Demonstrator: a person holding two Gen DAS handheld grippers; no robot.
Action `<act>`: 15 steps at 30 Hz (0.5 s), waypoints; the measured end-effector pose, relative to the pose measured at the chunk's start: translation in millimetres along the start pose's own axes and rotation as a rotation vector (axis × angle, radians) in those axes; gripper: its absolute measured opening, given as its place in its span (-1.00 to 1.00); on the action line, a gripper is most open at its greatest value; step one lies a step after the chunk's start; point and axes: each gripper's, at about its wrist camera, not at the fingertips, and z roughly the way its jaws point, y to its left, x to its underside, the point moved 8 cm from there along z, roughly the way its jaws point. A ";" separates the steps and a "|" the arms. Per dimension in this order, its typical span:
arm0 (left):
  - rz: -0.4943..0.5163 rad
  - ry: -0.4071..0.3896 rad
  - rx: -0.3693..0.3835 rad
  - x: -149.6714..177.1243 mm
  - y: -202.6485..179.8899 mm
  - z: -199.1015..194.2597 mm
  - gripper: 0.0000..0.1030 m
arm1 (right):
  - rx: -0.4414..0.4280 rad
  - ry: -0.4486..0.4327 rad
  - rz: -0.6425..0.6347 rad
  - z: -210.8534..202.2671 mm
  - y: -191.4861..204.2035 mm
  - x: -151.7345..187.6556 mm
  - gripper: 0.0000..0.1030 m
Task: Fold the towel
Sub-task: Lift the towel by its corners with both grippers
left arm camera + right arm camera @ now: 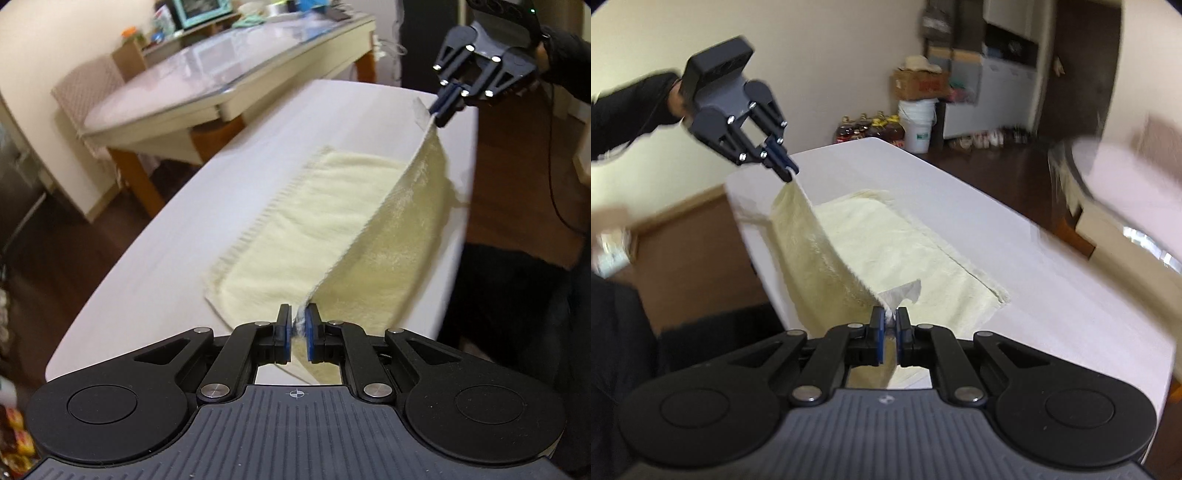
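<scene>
While most of the pale yellow towel [310, 206] lies flat on the white table [155, 266], its near long edge is lifted off the surface and pulled taut between the two grippers. At the left end of that edge, the left gripper [298, 325] has its fingers drawn in narrow, pinching one corner of the cloth between the blue pads [283, 330]. From there the raised edge runs straight across to the right gripper [445, 105], which shows in the left wrist view with its fingers closed on the opposite corner, a white tag [419, 110] just beside them. Below the raised edge the cloth hangs as a slanting sheet toward the table's near side, and it may drape slightly over that side, though the blur makes this hard to judge. Beyond the white table stands a second table [258, 66] with a glossy top, cluttered at its far end.
</scene>
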 end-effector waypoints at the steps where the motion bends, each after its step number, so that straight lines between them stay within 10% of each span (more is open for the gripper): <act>1: -0.020 0.005 0.009 -5.1 10.3 5.8 -0.85 | -0.010 0.002 0.029 5.3 -10.8 -3.8 -0.88; 15: -0.151 0.065 0.026 -21.4 79.4 74.8 -0.85 | -0.042 0.069 0.258 78.9 -101.6 -9.1 -0.88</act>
